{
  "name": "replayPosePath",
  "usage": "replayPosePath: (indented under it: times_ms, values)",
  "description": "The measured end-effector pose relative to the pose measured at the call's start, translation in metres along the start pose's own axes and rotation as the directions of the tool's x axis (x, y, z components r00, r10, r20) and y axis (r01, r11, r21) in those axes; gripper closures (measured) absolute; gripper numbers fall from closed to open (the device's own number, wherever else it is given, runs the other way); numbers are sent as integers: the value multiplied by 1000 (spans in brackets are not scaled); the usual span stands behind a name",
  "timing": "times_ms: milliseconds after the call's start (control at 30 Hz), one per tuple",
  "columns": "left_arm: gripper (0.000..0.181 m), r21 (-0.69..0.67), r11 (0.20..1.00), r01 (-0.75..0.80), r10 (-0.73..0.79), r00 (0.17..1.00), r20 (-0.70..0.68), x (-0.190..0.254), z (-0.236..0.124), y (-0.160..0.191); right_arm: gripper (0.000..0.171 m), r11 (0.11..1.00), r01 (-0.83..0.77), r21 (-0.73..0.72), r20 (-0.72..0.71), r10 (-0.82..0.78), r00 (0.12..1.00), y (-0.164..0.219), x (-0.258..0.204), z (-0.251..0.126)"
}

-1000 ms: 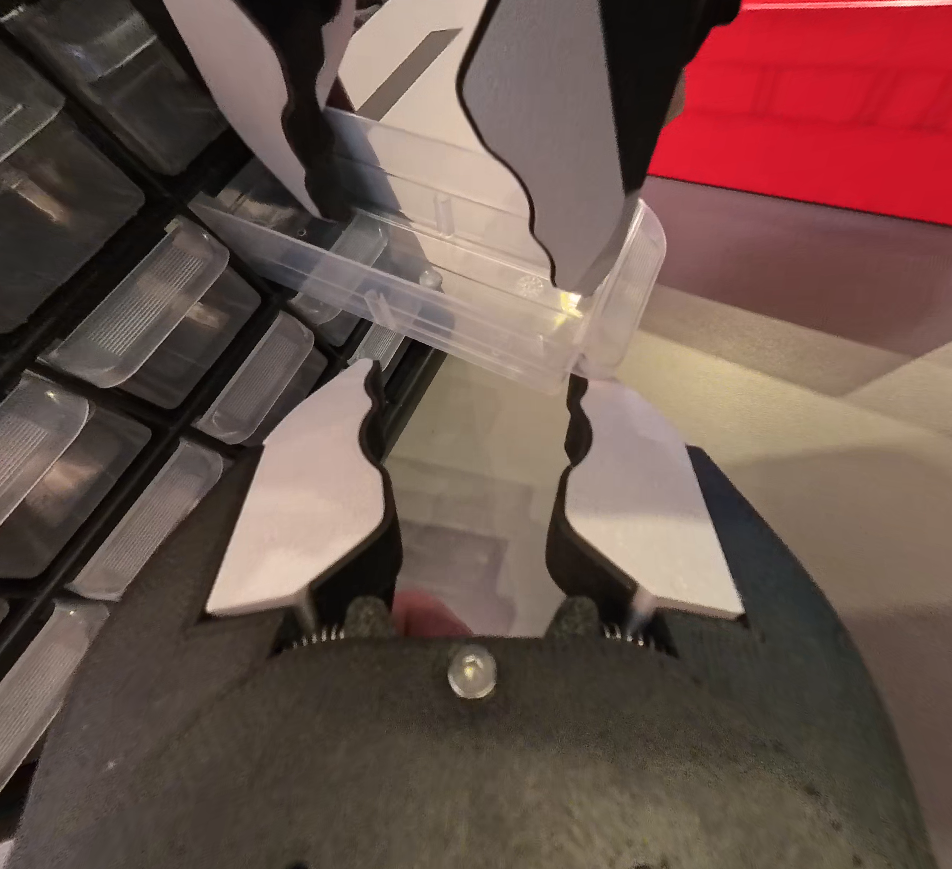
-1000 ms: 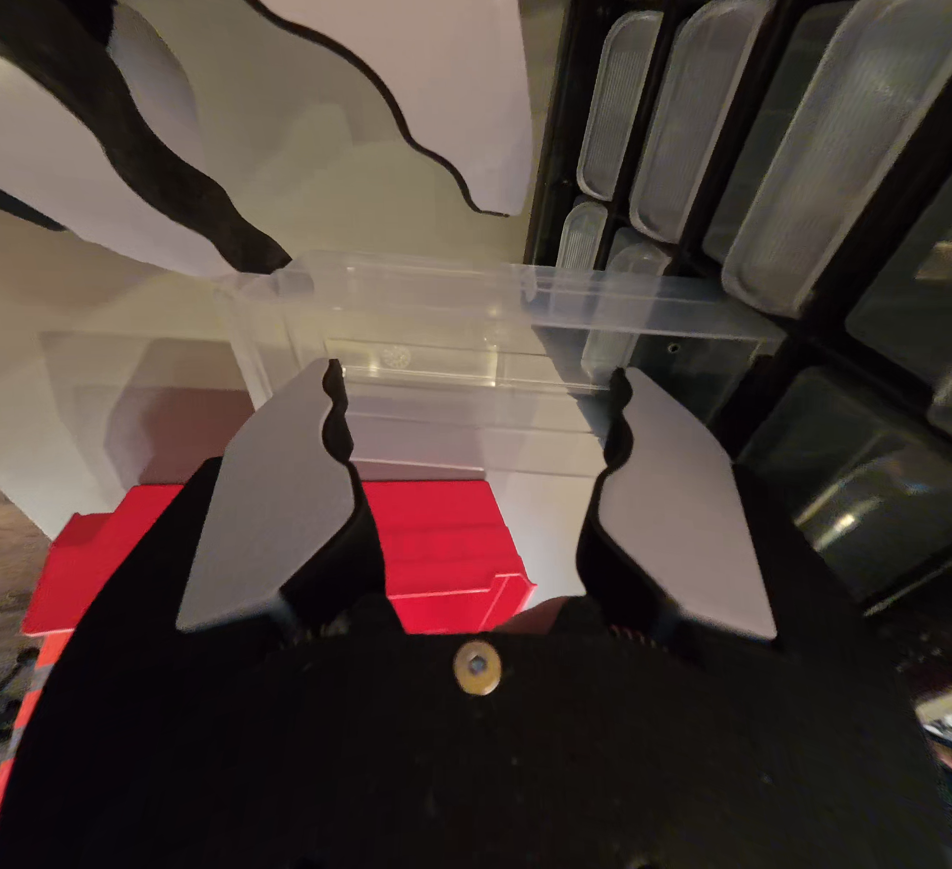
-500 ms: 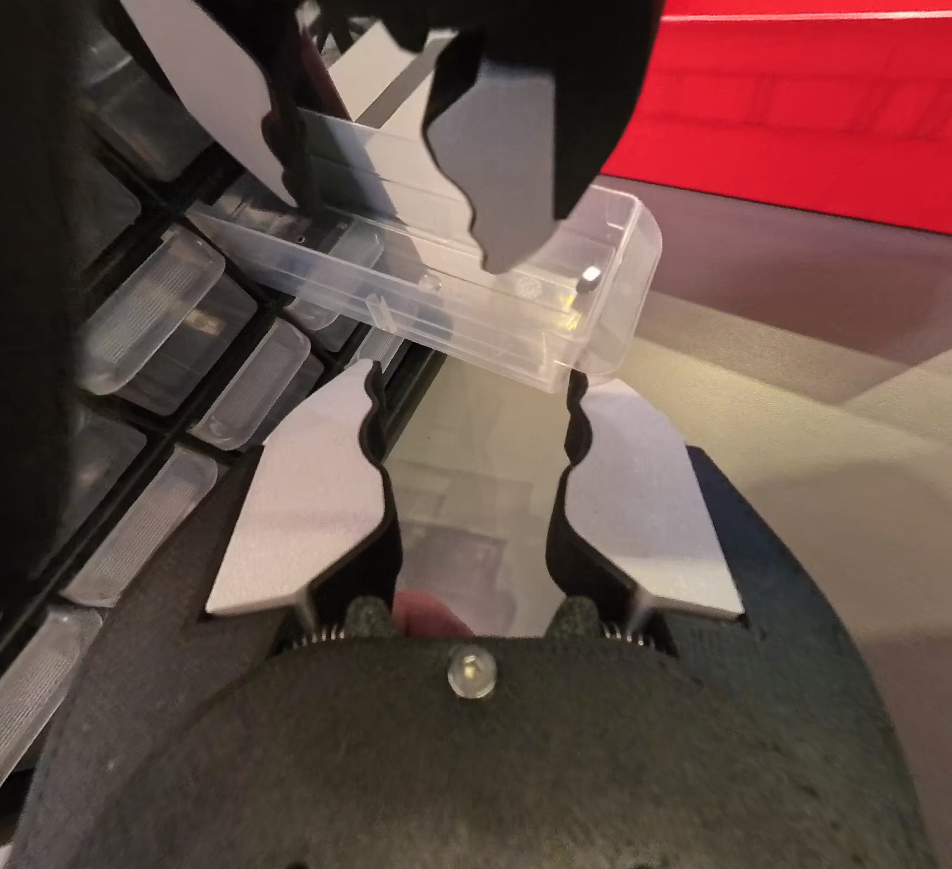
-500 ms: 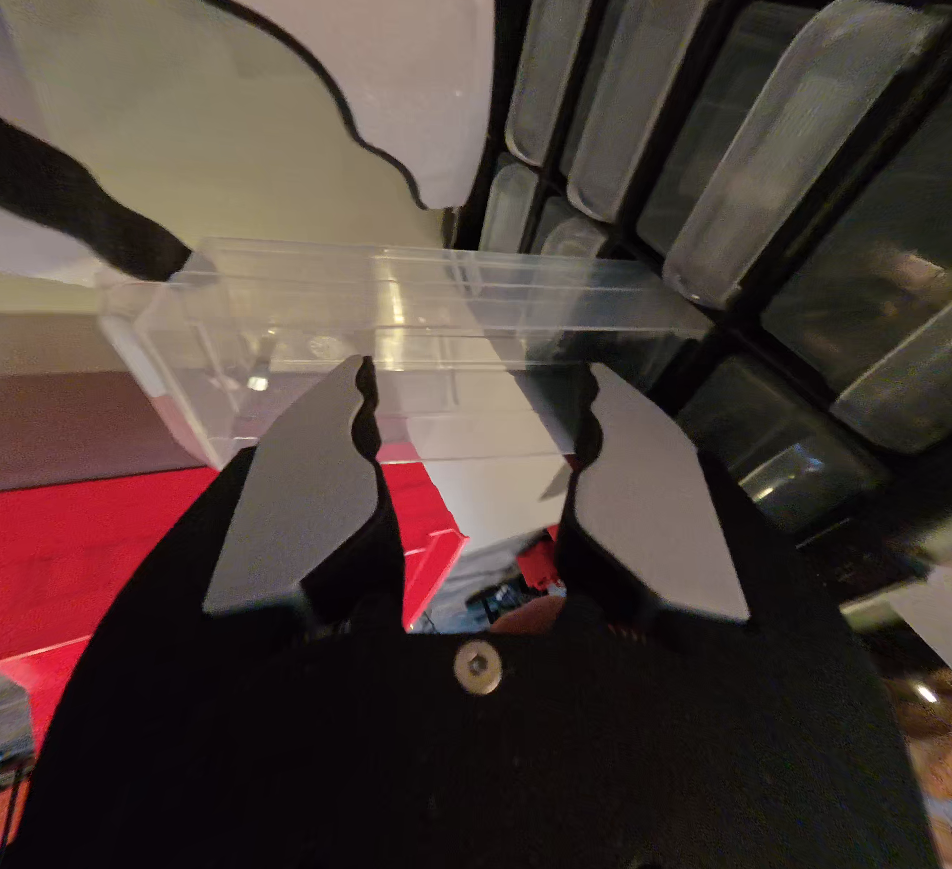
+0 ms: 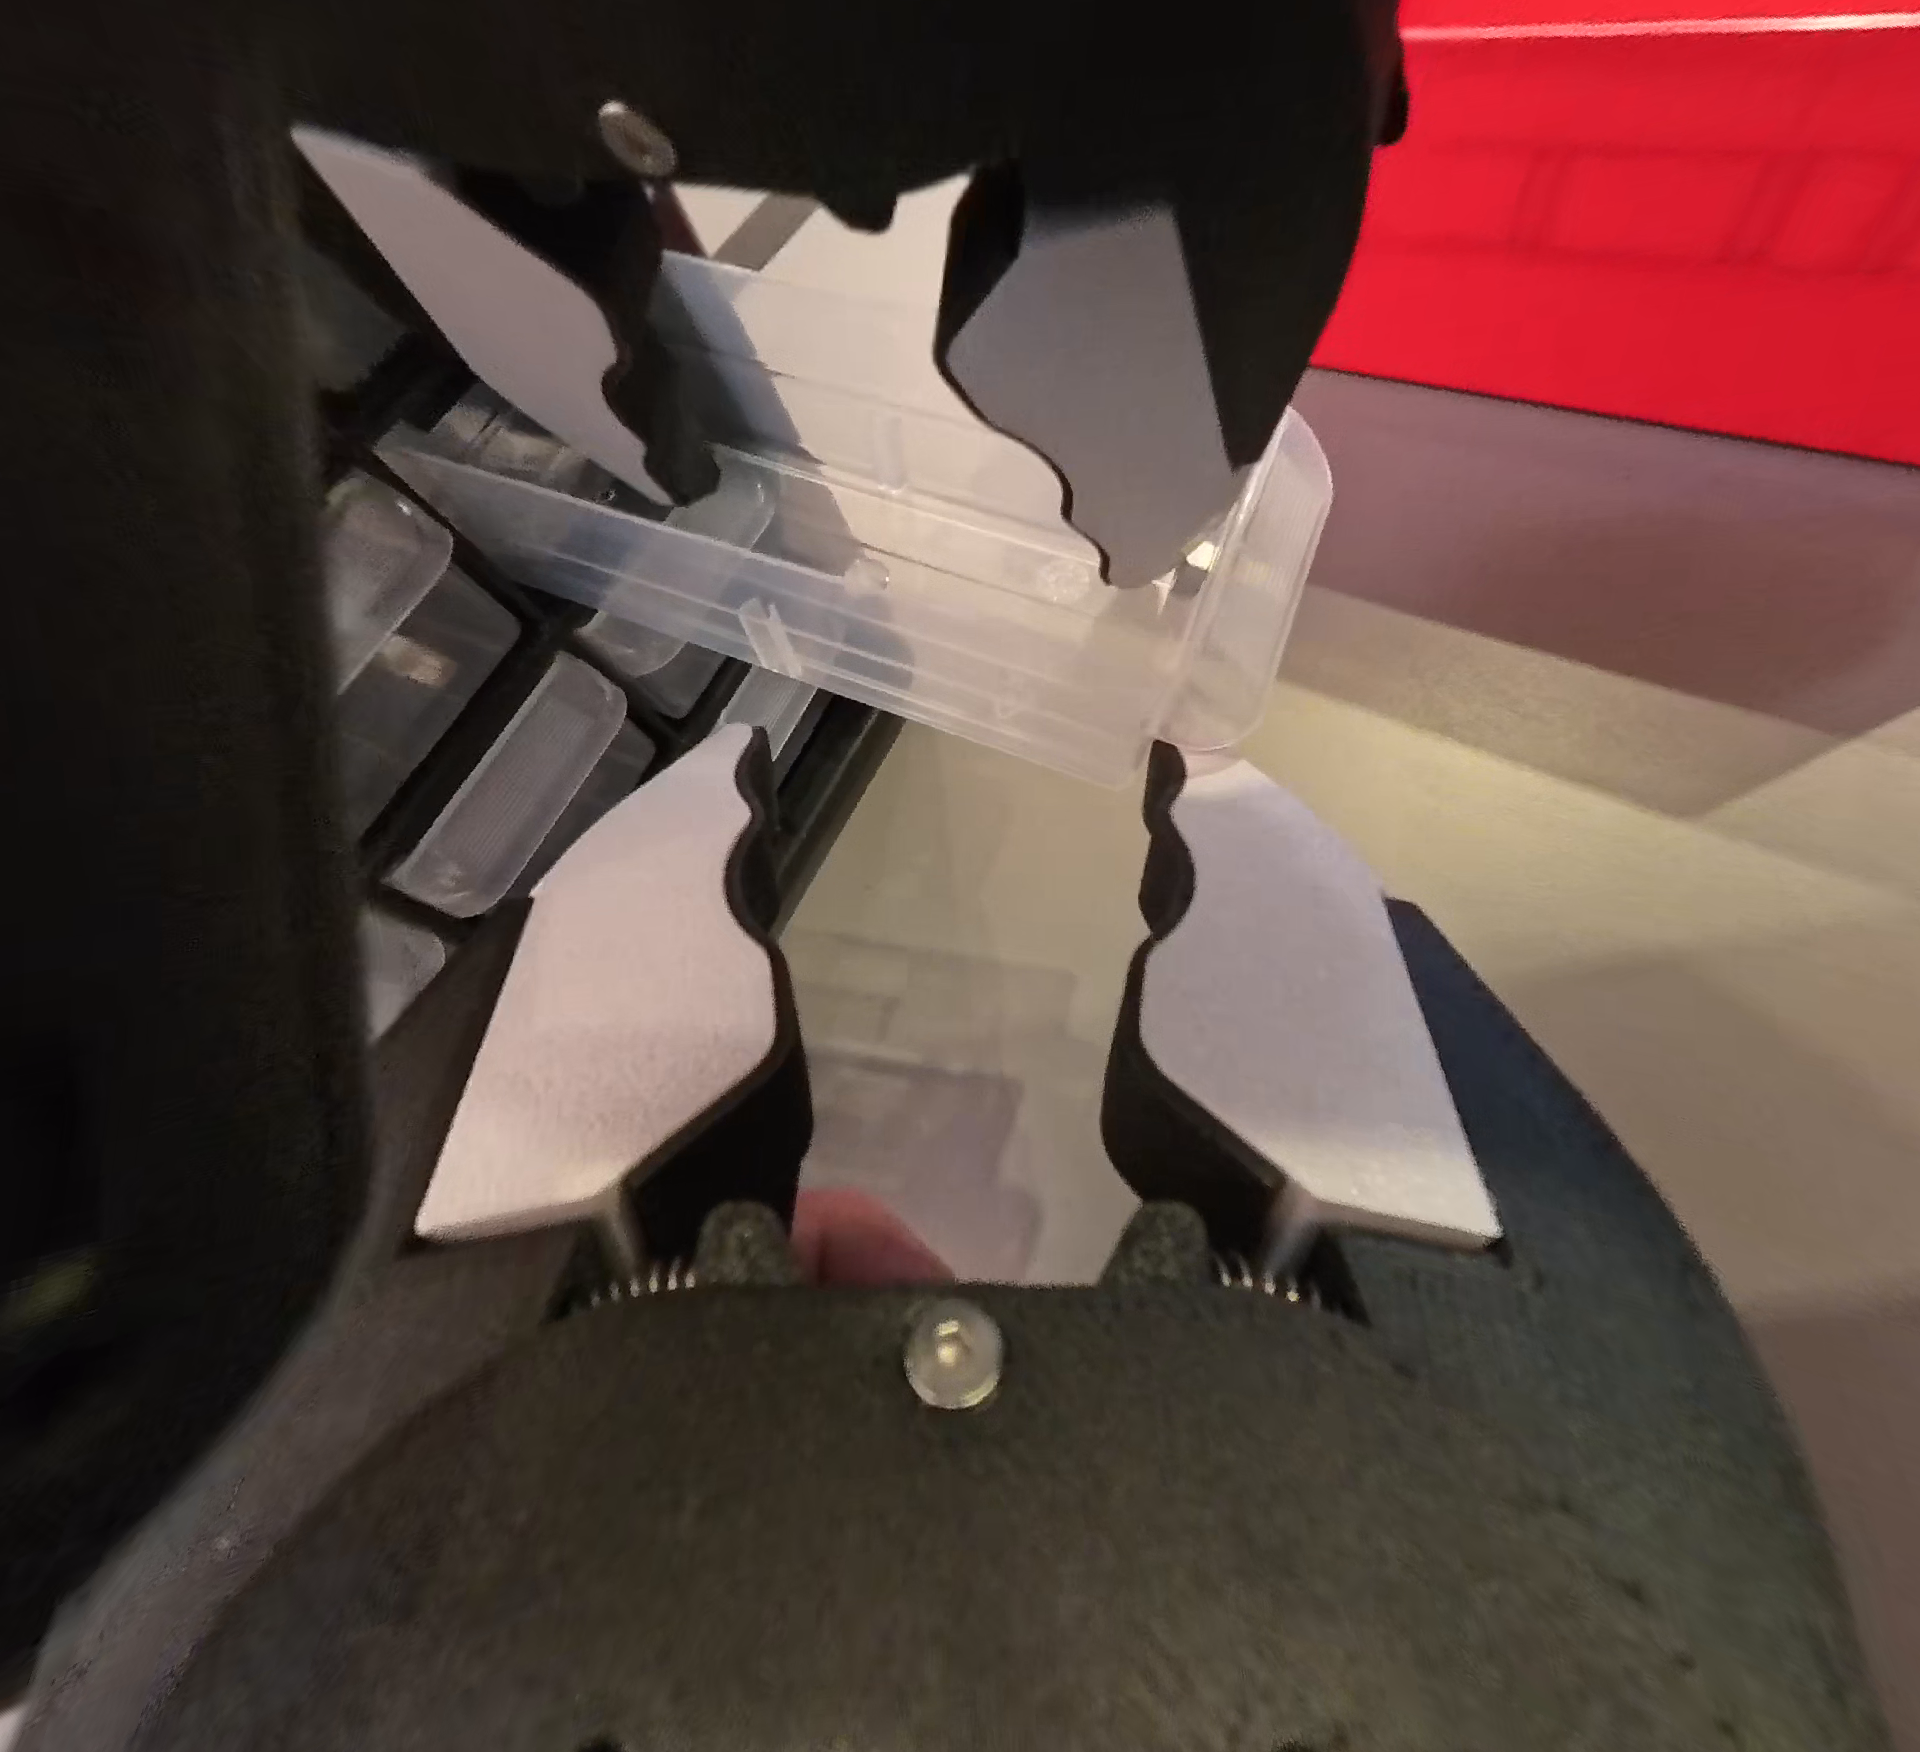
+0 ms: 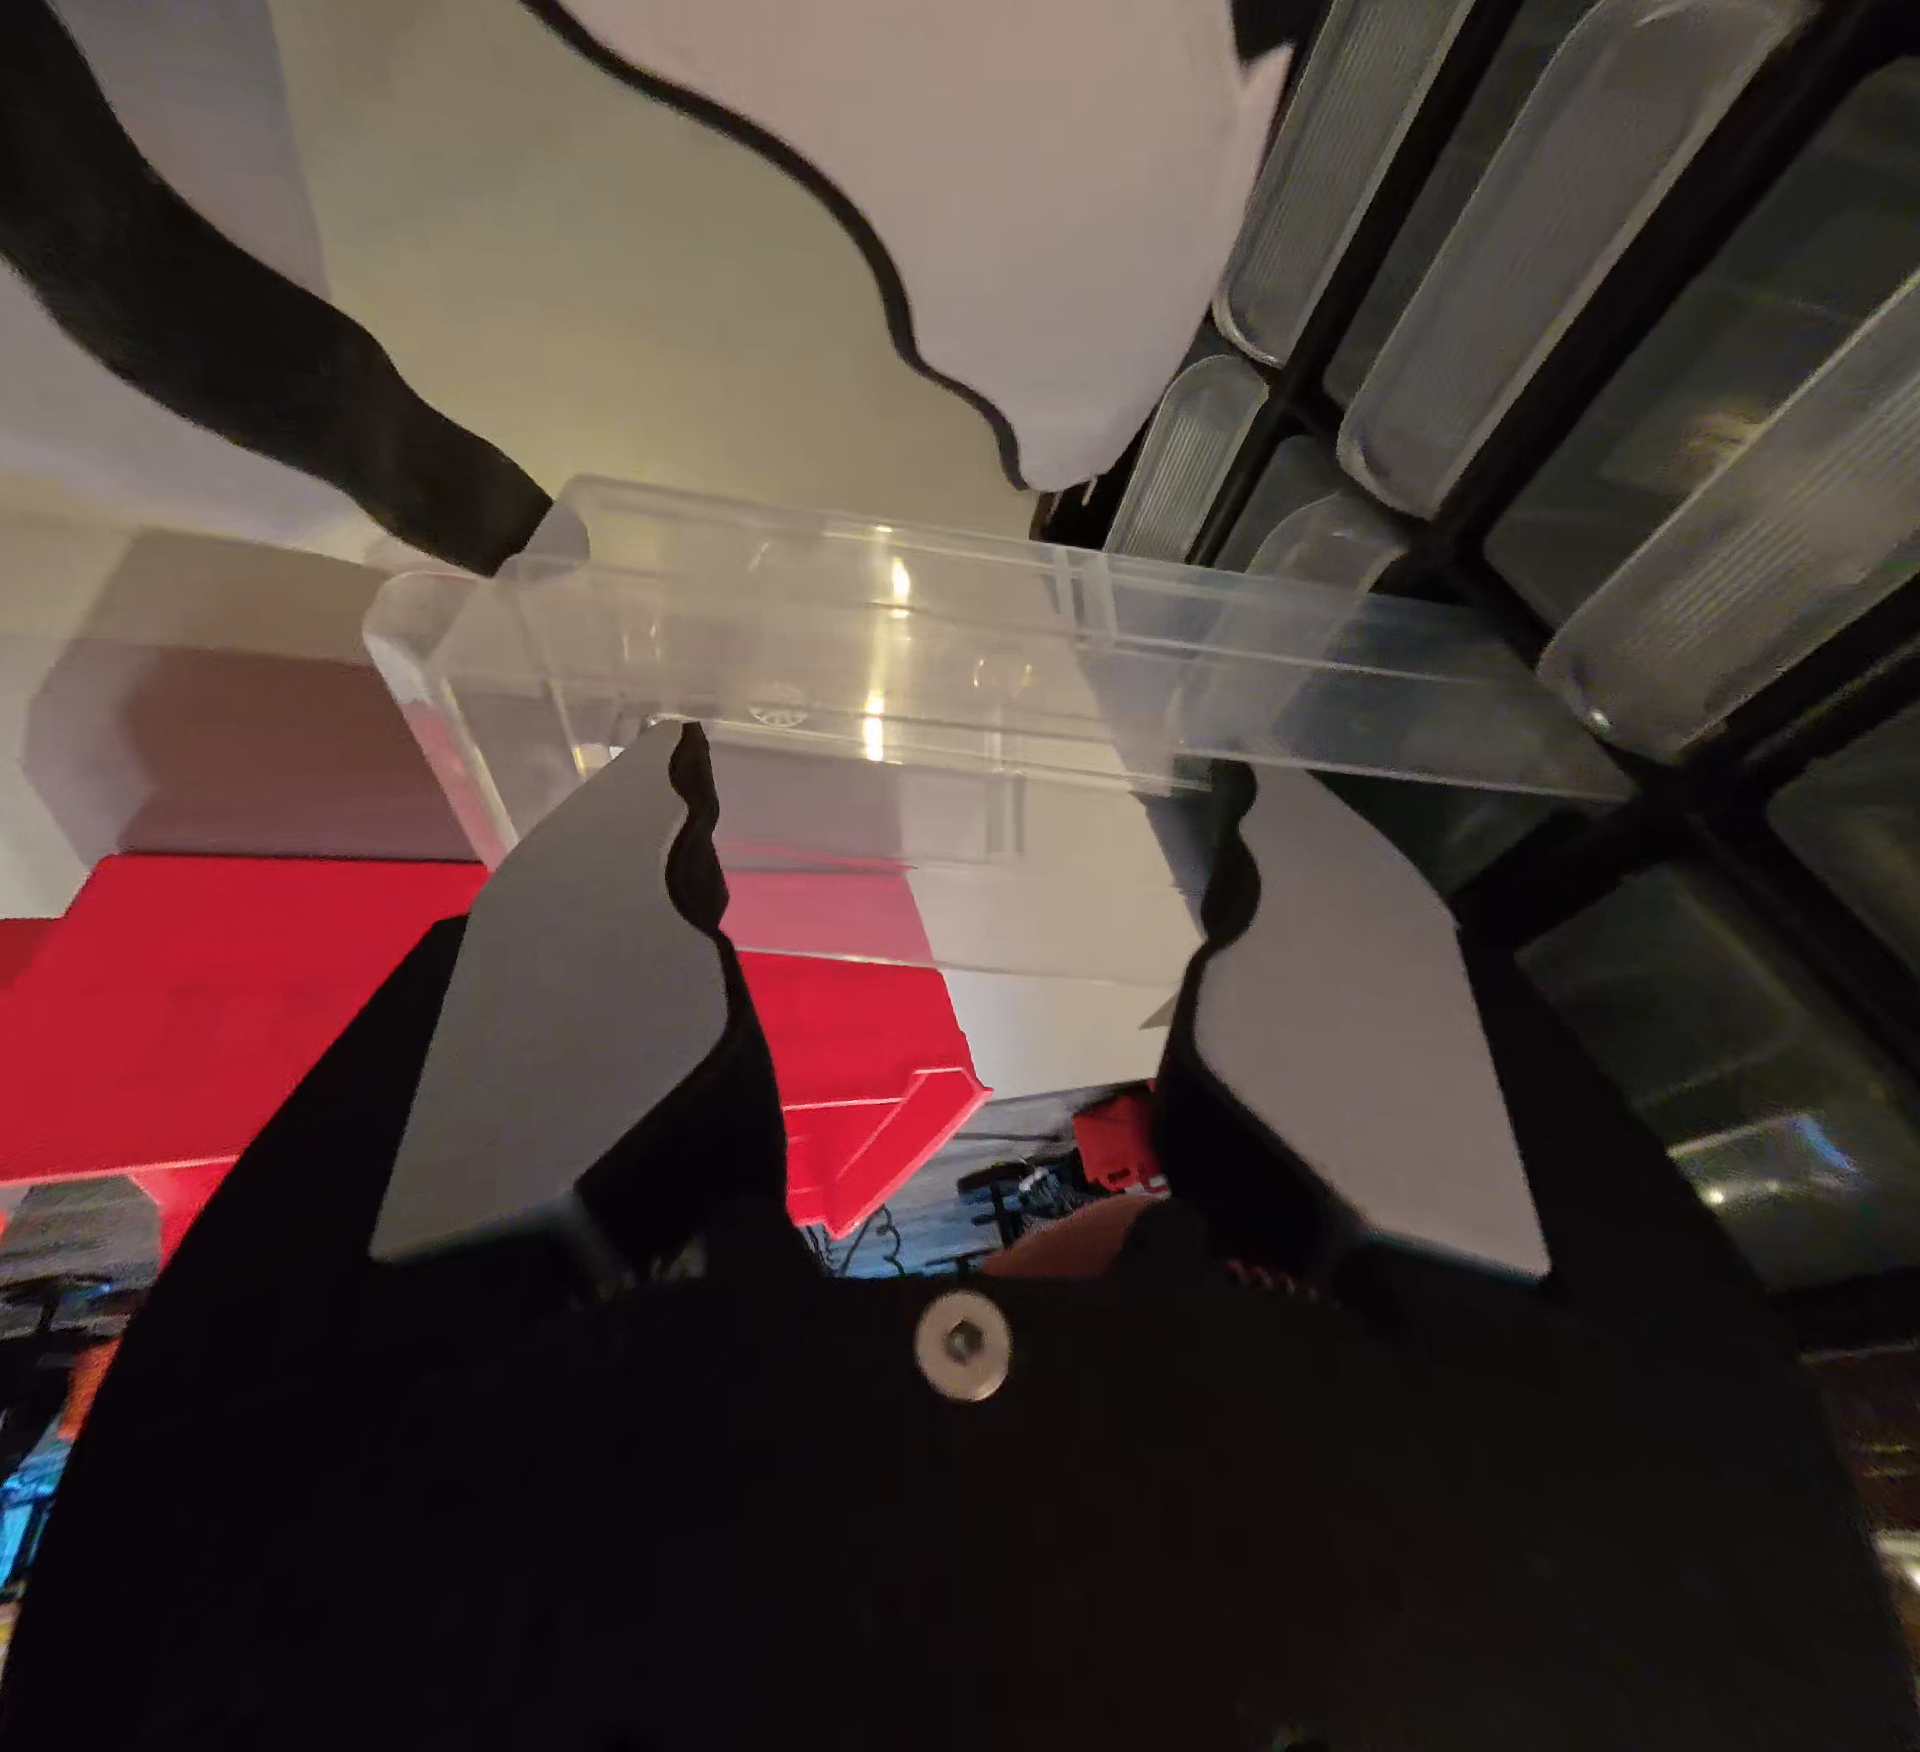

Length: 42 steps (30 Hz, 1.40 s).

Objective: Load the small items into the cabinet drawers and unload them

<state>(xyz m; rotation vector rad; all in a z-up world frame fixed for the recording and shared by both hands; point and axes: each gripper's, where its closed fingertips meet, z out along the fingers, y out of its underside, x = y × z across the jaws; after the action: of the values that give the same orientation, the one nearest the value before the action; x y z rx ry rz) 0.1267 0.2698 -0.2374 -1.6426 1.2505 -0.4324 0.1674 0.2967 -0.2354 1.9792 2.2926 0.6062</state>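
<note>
One clear plastic drawer [image 5: 935, 622] is recorded pulled well out of a black small-parts cabinet [image 6: 1683, 414], its handled front end at 2 o'clock in the left wrist view and its rear still lodged among the shut drawers [image 5: 520, 767] at 9 o'clock. A small pale item [image 5: 1200, 556] is seen inside near the front wall; its kind cannot be told. The left gripper [image 5: 956, 767] is held just under the drawer, jaws apart and empty. The right gripper [image 6: 956, 757] is likewise held with jaws apart and empty, one fingertip [image 5: 1127, 559] dipped into the drawer beside the item. A red bin [image 6: 208, 1006] is noted at 8 o'clock in the right wrist view. The step is judged to be loading or unloading at the open drawer; next, either a grasp on the item or a push of the drawer home is called for.
</note>
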Motion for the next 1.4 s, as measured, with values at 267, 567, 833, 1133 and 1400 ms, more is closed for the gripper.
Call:
replayPosePath:
  times_ms: [267,567,833,1133,1400]
  values:
    - [114,9,1000,11,-11,1000,-4,0,0,-1,77,997,19,71,37,-21,999,2,-2,-11]
    - [114,6,1000,12,-12,1000,10,-1,0,3,77,999,-1,52,28,-1,1000,-1,-2,-4]
    - [114,17,1000,16,-16,1000,4,-1,-1,2,80,987,-85,136,-38,91,995,-2,5,-10]
    - [113,4,1000,2,-2,1000,13,-1,1,3,81,996,-23,89,-10,24,1000,0,-2,-2]
    - [114,16,1000,19,-19,1000,5,-1,0,2,82,991,-61,121,-89,72,993,0,7,-5]
